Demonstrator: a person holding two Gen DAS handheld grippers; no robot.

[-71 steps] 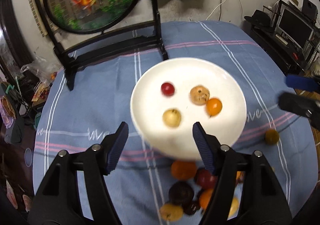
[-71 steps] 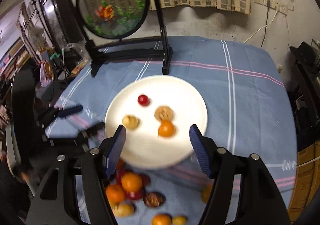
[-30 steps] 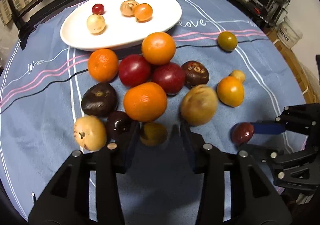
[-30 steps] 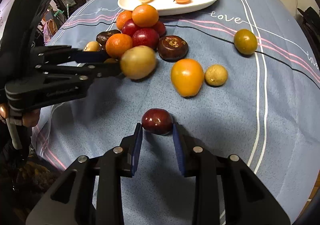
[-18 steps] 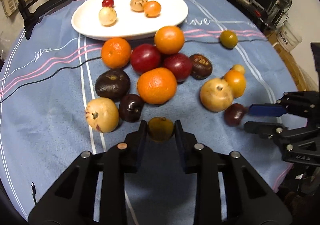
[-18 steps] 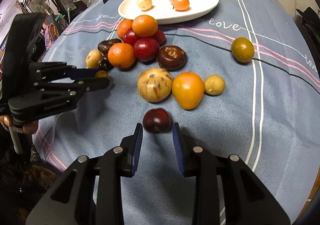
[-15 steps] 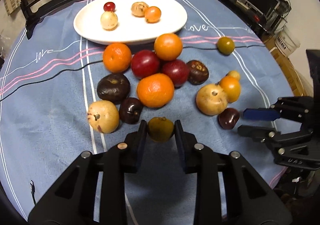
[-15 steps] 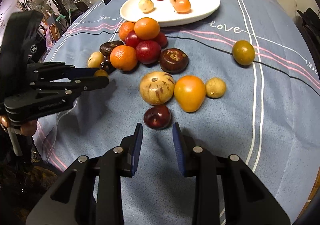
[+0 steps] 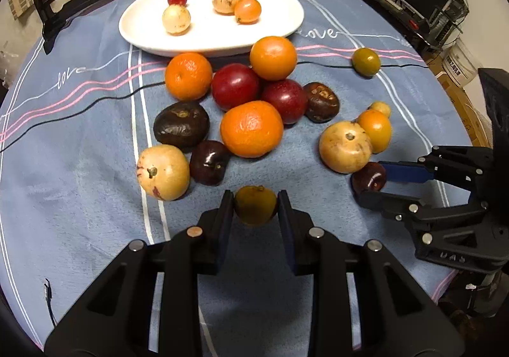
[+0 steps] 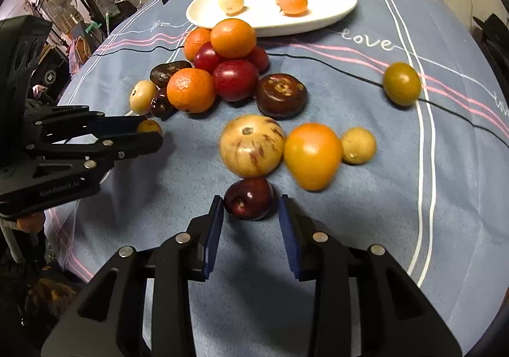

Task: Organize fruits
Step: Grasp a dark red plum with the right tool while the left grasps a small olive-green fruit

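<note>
The left gripper [image 9: 256, 206] is pinching a small yellow-green fruit [image 9: 255, 205] across its middle, both pads pressed to its sides. The right gripper [image 10: 251, 214] stands around a dark red plum [image 10: 249, 198]; a sliver of gap shows on each side, so I'd say it is not quite closed, though that is hard to judge. Both fruits look light, round and smooth-skinned, likely to roll or squirt out if squeezed off-centre; take them at the widest part, gently, since a plum bruises.

At the plum's 12 o'clock, touching it or nearly so, sits a pale streaked fruit [image 10: 251, 145], with a bright orange fruit [image 10: 313, 155] at 1 o'clock. The white plate [image 9: 280, 29] lies far off at 12 o'clock, behind a heap of mandarins [image 9: 252, 129] and red plums [image 9: 236, 86] that must be cleared by lifting over them.
</note>
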